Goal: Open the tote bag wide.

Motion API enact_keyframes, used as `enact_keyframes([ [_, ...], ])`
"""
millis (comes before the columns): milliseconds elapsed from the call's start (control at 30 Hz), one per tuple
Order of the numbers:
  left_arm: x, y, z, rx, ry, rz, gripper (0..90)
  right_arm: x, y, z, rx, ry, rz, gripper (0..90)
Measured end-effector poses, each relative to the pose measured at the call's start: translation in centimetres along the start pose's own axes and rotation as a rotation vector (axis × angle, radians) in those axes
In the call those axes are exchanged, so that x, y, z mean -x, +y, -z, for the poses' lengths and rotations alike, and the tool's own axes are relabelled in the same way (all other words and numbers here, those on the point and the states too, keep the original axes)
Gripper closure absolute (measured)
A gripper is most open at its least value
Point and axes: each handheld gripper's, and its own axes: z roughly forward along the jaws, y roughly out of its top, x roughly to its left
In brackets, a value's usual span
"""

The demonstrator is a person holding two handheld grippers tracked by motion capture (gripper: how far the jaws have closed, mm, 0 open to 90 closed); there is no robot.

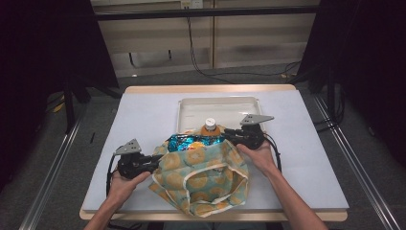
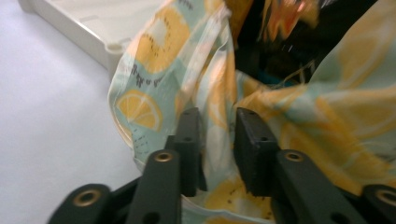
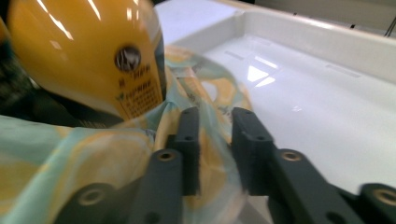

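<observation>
Your forearms are bare, with no sleeves showing. Each hand carries a black two-jaw tool: the left gripper and right gripper both have a grey three-cornered plate on top, a trailing black cable, and brass-coloured rivets along the jaw arms.

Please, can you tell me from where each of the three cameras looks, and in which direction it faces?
High view: fixed above the person's side, looking forward and down at the table; both forearms, left gripper and right gripper show at the lemon-print bag.
Left gripper view: rides on the left gripper, looking along its jaws at bag cloth between them.
Right gripper view: rides on the right gripper, looking past cloth to the orange bottle and white tray.
Shared: all show the bag and tray.
</observation>
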Motion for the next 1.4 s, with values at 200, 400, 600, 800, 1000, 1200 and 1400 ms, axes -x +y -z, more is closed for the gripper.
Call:
enact_keyframes([
  [200, 0.8, 0.7, 1.9, 0.075, 0.017, 0.000, 58.6, -0.5, 1.3, 3.9, 0.081, -0.025, -0.002, 57.3],
  [400, 2.2, 1.0, 3.5, 0.125, 0.014, -0.012, 52.2, -2.9, 1.6, 8.1, 0.152, 0.041, 0.021, 55.8],
  [600, 3.7, 1.7, 4.4, 0.174, -0.007, -0.037, 50.4, -5.6, 1.9, 9.5, 0.173, 0.147, 0.048, 51.5],
  [800, 4.2, 2.3, 5.4, 0.224, -0.023, -0.045, 46.2, -7.2, 2.6, 9.1, 0.170, 0.213, 0.079, 42.7],
  [1000, 5.4, 3.2, 4.6, 0.188, -0.062, -0.101, 41.5, -7.4, 2.6, 7.9, 0.142, 0.235, 0.078, 35.1],
  [1200, 6.6, 3.4, 2.0, 0.123, -0.087, -0.154, 44.7, -7.5, 2.1, 6.7, 0.092, 0.255, 0.080, 38.4],
  [1400, 6.6, 3.3, 2.7, 0.145, -0.106, -0.170, 77.8, -8.0, 2.0, 6.7, 0.083, 0.275, 0.109, 68.9],
])
